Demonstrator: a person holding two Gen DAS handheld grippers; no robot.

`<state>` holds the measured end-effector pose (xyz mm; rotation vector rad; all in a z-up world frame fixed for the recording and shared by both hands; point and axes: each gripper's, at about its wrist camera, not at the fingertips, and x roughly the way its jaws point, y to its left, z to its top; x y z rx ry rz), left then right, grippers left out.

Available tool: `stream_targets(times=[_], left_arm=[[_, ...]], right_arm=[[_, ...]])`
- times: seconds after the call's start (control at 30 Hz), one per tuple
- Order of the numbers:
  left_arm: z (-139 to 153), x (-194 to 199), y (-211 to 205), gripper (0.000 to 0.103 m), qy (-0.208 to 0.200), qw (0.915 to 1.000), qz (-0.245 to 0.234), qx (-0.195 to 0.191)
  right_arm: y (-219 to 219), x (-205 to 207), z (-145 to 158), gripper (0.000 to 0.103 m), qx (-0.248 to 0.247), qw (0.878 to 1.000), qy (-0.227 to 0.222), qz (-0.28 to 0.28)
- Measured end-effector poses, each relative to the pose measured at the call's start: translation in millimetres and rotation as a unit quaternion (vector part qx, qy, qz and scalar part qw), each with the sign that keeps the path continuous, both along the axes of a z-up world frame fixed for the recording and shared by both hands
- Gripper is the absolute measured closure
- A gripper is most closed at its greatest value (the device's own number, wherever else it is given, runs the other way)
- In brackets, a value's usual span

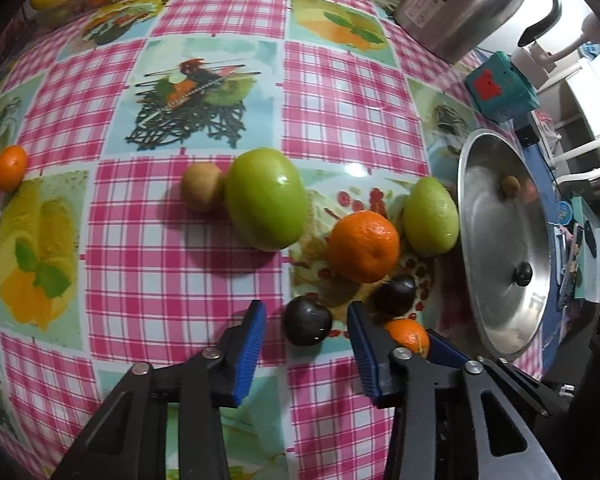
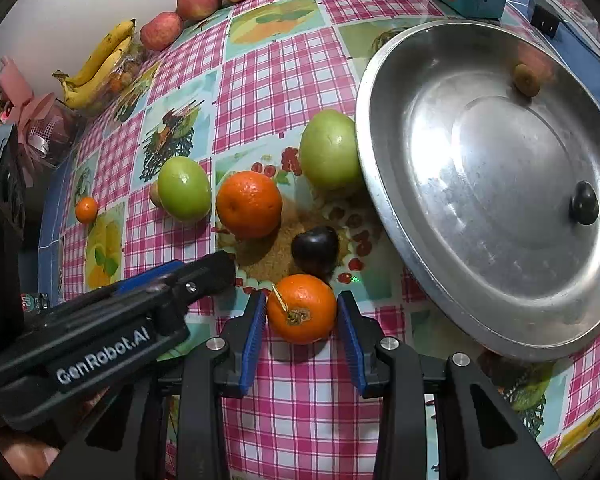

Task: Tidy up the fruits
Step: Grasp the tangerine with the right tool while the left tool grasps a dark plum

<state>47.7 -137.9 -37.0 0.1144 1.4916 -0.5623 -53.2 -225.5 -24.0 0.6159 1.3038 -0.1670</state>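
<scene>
Right wrist view: left gripper (image 2: 216, 276) body reads "GenRobot.AI".

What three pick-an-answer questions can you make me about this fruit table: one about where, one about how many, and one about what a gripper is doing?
1. Where is the big orange?
A on a chair
B on the table, between the two green fruits
C in a cup

2. How many green fruits are there?
A two
B four
C six

3. What is the right gripper doing?
A standing wide open and empty
B shut on the small orange
C shut on a spoon

Answers:
1 B: a green fruit sits on each side of it.
2 A: only two green ones show in both views.
3 B: both blue pads press on its sides.
</scene>
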Motion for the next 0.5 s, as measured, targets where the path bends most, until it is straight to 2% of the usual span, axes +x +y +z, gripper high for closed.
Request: stream_targets(times=[0.33, 0.5], left_arm=[[0, -3, -4, 0.079, -0.003, 1.0, 0.002, 0.001], [2, 2, 8, 0.08, 0.002, 0.9999, 0.014, -0.009]], right_arm=[[1, 1, -1, 0.065, 0.0, 1.0, 0.001, 0.002], [0, 0, -1, 0.065, 0.006, 1.0, 0.001, -0.002]])
